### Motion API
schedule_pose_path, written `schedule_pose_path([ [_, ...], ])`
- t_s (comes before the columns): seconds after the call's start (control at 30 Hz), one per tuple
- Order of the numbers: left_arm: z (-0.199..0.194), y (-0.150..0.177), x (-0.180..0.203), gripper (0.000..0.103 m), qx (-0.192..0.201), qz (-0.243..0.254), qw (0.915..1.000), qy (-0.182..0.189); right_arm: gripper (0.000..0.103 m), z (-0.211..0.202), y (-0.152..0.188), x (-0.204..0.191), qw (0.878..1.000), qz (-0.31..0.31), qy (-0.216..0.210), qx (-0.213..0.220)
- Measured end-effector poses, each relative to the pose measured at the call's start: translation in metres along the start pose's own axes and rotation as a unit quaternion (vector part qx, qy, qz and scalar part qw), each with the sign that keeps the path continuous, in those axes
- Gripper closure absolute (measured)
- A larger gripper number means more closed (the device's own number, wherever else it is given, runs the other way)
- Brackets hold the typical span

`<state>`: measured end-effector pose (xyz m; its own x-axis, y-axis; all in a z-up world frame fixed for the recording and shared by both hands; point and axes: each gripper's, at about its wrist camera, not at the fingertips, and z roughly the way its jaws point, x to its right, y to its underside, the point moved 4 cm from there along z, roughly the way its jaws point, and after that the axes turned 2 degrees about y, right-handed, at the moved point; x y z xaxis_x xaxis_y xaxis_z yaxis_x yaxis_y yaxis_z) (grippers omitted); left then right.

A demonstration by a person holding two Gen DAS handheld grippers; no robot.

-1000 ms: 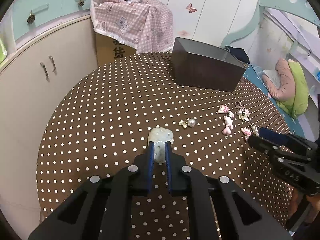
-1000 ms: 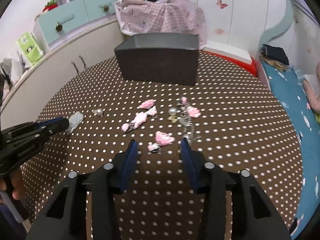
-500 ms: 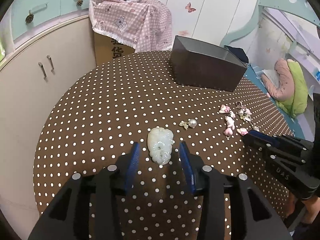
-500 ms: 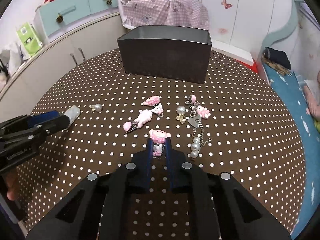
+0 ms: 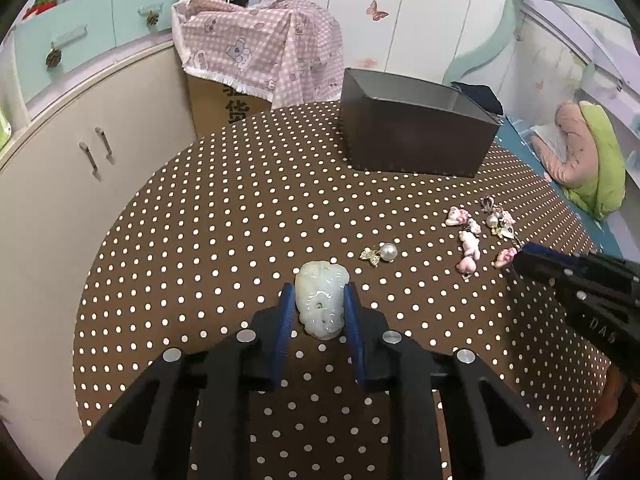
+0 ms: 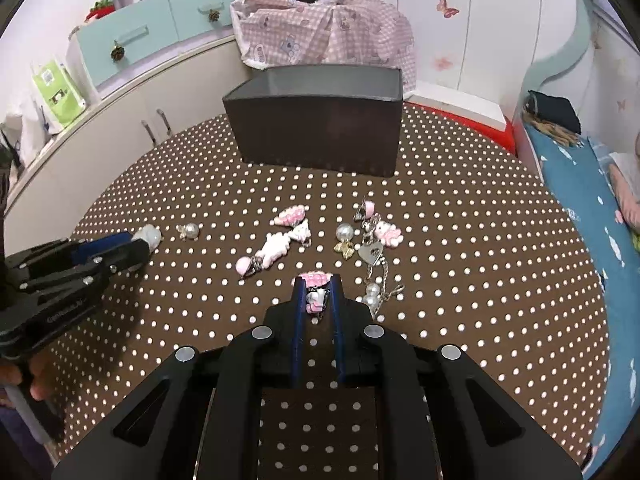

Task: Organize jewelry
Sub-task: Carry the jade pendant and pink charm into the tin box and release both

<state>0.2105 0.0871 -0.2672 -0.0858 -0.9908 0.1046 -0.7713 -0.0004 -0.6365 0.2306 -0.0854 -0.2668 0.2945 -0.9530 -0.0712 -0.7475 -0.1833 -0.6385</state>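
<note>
A pale green jade pendant (image 5: 321, 300) lies on the brown polka-dot tablecloth (image 5: 224, 224). My left gripper (image 5: 319, 292) straddles it, with a blue finger at each side touching or nearly touching it. My right gripper (image 6: 316, 286) is shut on a pink charm (image 6: 315, 298) low over the cloth. Several pink charms (image 6: 276, 246), pearl earrings (image 6: 344, 236) and a chain with a heart tag (image 6: 374, 256) lie ahead of it. A dark open box (image 6: 320, 120) stands at the table's far side. One pearl earring (image 5: 380, 254) lies right of the jade.
A cardboard box under a pink checked cloth (image 5: 256, 52) stands behind the table. Beige cabinets (image 5: 80, 160) curve along the left. A bed with blue bedding (image 6: 580, 208) is on the right. The round table's edge falls off on the left and right.
My left gripper opened off the jade pendant, then narrowed around it again. My right gripper closed on the pink charm and stays shut on it.
</note>
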Motion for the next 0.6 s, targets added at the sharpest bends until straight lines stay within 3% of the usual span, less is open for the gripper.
schedule_pose_path([
  [0.2, -0.025, -0.017, 0.012, 0.080, 0.032, 0.009, 0.9992, 0.021, 0.090, -0.018, -0.017, 0.002, 1.000, -0.003, -0.001, 0.023],
  [0.5, -0.054, -0.084, 0.042, 0.080, 0.084, 0.039, 0.9924, 0.082, 0.090, -0.044, -0.064, 0.014, 0.998, 0.000, -0.012, 0.068],
  [0.6, -0.051, -0.110, 0.052, 0.080, 0.090, 0.050, 0.9911, 0.085, 0.090, -0.051, -0.090, 0.020, 0.996, 0.003, -0.017, 0.086],
])
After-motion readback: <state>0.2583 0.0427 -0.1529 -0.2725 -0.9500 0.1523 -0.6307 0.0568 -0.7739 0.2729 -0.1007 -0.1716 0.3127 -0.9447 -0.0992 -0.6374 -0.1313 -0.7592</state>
